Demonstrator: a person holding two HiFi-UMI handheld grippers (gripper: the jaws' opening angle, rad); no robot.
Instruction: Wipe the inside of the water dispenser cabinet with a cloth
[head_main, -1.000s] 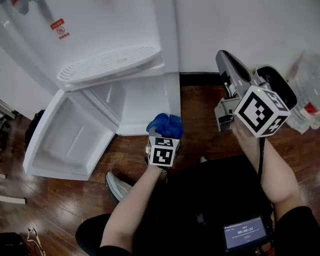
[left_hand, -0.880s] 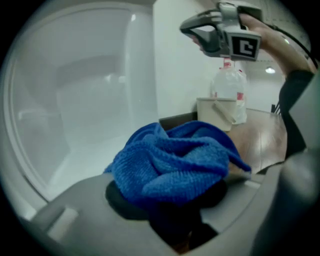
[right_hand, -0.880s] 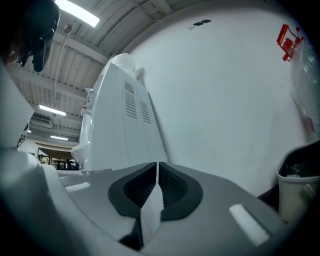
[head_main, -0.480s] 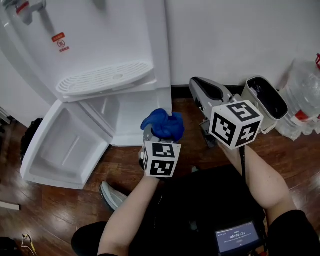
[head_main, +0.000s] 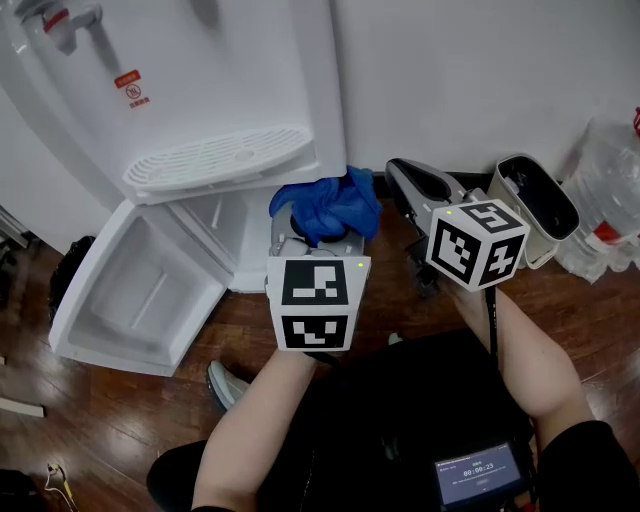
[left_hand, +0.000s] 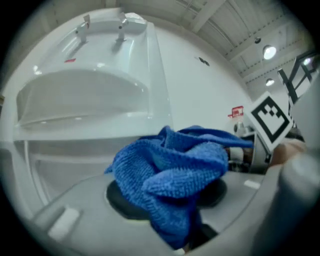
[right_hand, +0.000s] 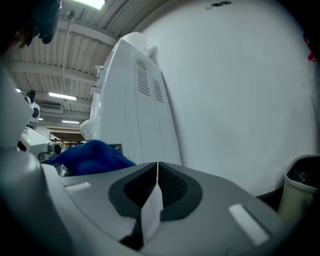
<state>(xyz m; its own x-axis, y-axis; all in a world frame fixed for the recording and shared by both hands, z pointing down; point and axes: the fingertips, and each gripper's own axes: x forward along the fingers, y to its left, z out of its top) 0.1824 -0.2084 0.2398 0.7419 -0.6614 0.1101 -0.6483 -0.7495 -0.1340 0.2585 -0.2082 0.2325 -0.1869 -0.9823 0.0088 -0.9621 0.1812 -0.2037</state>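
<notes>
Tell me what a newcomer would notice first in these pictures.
The bright blue cloth bunched in the left tongs, at the centre of the head view, stands out first. Beyond it is the white water dispenser, its cabinet door swung open at lower left. The right tongs are shut and empty beside the cloth.

Raised left gripper (head_main: 318, 238), blue cloth (head_main: 328, 205) clamped in it, from low before the cabinet to drip tray (head_main: 220, 155) level. Brought right gripper (head_main: 400, 175) lower, nearer alongside.
</notes>
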